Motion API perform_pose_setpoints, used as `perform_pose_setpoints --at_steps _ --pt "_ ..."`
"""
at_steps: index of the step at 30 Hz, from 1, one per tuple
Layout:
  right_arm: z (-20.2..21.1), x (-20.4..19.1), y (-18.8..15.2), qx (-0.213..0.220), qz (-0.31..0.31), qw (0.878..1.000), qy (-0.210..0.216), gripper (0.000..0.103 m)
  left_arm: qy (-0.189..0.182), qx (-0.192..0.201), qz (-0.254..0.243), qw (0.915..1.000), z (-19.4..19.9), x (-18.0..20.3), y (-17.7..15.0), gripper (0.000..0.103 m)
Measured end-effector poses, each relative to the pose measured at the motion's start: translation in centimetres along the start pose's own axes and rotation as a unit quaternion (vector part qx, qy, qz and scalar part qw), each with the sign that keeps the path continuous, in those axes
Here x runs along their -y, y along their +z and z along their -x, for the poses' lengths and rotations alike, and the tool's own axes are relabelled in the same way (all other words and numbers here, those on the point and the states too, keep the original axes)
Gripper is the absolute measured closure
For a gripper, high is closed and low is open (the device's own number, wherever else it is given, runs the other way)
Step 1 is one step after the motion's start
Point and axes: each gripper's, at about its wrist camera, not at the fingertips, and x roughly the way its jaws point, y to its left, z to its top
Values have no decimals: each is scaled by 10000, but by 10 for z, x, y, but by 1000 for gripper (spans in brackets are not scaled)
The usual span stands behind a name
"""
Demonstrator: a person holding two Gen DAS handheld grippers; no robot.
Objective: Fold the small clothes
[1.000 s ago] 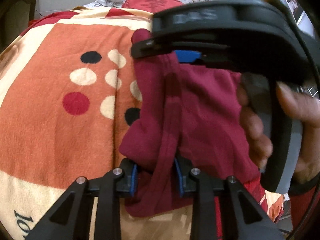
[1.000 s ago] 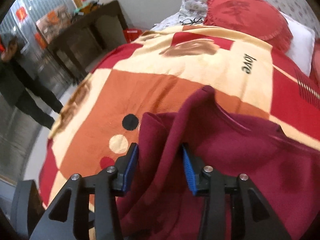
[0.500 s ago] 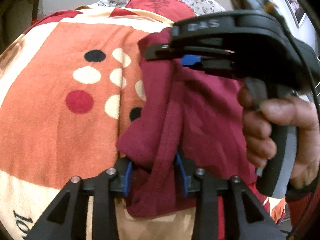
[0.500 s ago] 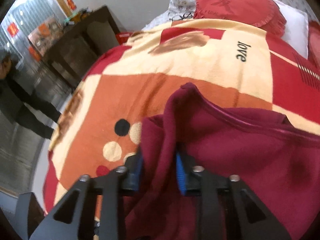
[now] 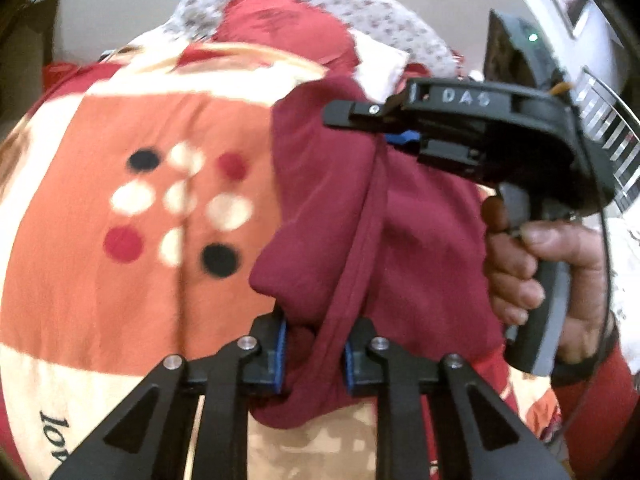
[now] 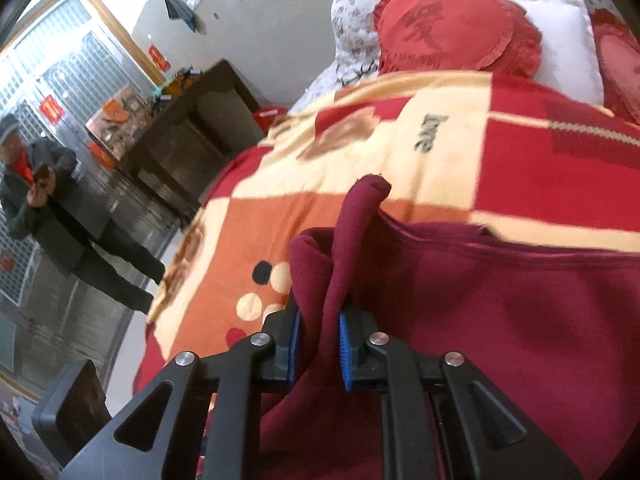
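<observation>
A dark red garment (image 5: 416, 240) hangs between both grippers, lifted off the patterned blanket (image 5: 120, 280). My left gripper (image 5: 314, 354) is shut on a bunched edge of it near the bottom of the left wrist view. My right gripper (image 6: 318, 346) is shut on another bunched edge; the garment (image 6: 500, 320) spreads to the right of it. The right gripper also shows in the left wrist view (image 5: 404, 136), held by a hand, gripping the far edge of the cloth.
The bed carries an orange, red and cream blanket (image 6: 440, 152) with a red heart cushion (image 6: 452, 36) and pillows at the head. A dark wooden cabinet (image 6: 192, 128) stands beside the bed, and a person (image 6: 48, 200) stands on the floor beyond.
Both grippers have closed tighter on the garment and lifted it up off the blanket. The right gripper has moved up and right in the left wrist view.
</observation>
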Motion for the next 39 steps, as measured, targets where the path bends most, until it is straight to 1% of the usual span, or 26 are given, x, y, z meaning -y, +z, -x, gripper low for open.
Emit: perform_pose_setpoints --at_steps 3,8,10,13,15,17,20,22,24,25,26,28,30,32,33,35,37,38,39 --pt "31 12 4 190 21 9998 -39 61 -280 30 -281 9992 3 34 9 82" --pt "100 47 2 503 168 9975 -461 62 -667 -20 -819 9944 -2 105 12 82" --pt "124 67 -4 592 121 9961 -639 62 -798 -100 -1058 9911 -14 138 10 82" --pt "151 102 -17 665 -59 9937 -895 62 -907 -270 -1329 9866 -40 174 6 82" --pt "162 127 -29 684 -270 9924 -988 62 -932 -402 -1463 9840 -55 191 -1 82" --pt "167 148 -39 705 -495 9904 -1078 62 -866 -514 -1594 9821 -75 206 -9 82" --pt "160 181 -53 638 -842 9859 -1299 62 -778 -718 -1530 9825 -105 217 -19 82" --pt "147 194 -61 530 -967 9823 -1514 62 -765 -813 -1524 9820 -113 226 -26 82" --pt "145 201 -66 550 -992 9813 -1557 60 -830 -849 -1469 9820 -121 231 -28 72" --pt "147 201 -66 568 -971 9809 -1585 55 -947 -881 -1391 9818 -119 231 -29 59" --pt "153 198 -67 586 -948 9802 -1637 49 -1096 -968 -1319 9804 -115 229 -27 50" --pt "173 189 -71 639 -863 9801 -1670 47 -1190 -1117 -1312 9778 -97 225 -28 44" --pt "193 177 -81 702 -747 9804 -1685 45 -1197 -969 -1486 9768 -73 218 -28 40" --pt "204 160 -91 745 -623 9834 -1532 43 -1010 -652 -1740 9774 -48 207 -29 31" --pt "206 149 -98 759 -491 9869 -1335 43 -838 -530 -1826 9782 -41 202 -30 30" --pt "203 133 -105 743 -324 9907 -1096 44 -489 -389 -1980 9782 -37 196 -31 30" --pt "189 118 -112 601 -131 9947 -826 44 -227 -411 -1931 9800 -43 188 -31 30" --pt "181 117 -117 461 -73 9951 -866 46 -174 -430 -1845 9817 -50 181 -30 30" --pt "172 120 -126 256 -90 9931 -1139 47 -178 -414 -1701 9844 -54 177 -31 30"
